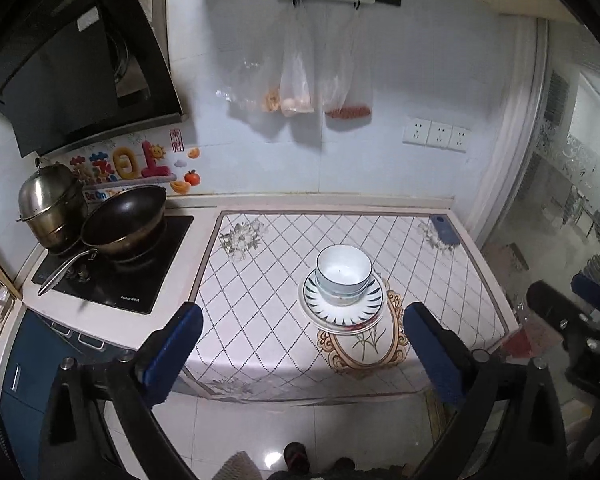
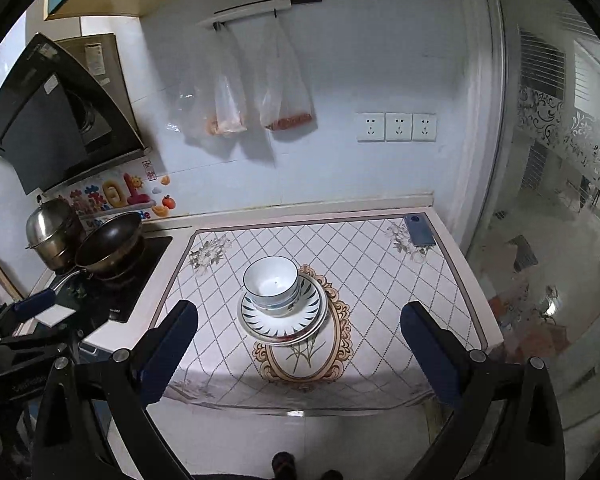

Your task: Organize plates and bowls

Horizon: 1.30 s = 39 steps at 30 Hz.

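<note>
We hold the left gripper (image 1: 302, 344) and right gripper (image 2: 300, 338) above the counter's near edge, both with jaws spread wide and empty. The bowls (image 1: 343, 276) sit nested on the stacked plates (image 1: 342, 312), 1 pile mid-way across the patterned tablecloth (image 1: 260, 280). Stacking looks finished, we judge; any next move calls only for checking the pile sits steady.

Dim, bluish light; sharp centre, fisheye-bent edges, glare on floor.

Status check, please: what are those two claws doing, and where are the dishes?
Left gripper open, empty. Right gripper open, empty. White bowls stacked on patterned plates. Nothing blocking.
</note>
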{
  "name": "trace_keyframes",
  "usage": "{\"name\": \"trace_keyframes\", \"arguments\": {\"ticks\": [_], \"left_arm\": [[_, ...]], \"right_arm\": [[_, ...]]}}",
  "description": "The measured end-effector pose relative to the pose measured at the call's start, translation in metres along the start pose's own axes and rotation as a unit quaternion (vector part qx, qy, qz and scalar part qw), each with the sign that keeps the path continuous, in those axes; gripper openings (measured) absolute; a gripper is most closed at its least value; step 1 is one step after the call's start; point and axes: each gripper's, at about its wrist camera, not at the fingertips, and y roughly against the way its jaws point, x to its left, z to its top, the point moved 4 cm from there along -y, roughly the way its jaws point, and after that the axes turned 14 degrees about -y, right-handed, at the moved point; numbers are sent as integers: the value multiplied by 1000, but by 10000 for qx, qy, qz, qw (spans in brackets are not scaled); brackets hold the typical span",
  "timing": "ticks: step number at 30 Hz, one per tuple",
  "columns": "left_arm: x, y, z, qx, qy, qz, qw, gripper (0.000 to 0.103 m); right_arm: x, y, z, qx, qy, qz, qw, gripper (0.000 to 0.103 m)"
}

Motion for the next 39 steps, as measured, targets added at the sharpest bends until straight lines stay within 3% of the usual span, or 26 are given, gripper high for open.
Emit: {"name": "trace_keyframes", "arguments": {"ticks": [16, 39], "left_arm": [[-9, 8, -2, -1, 20, 144, 9999, 103], [-2, -2, 2, 85, 40, 64, 9999, 103]], "right_arm": [[-11, 6, 4, -46, 83, 112, 9999, 103], [-4, -12, 8, -15, 126, 57, 9999, 103]]}}
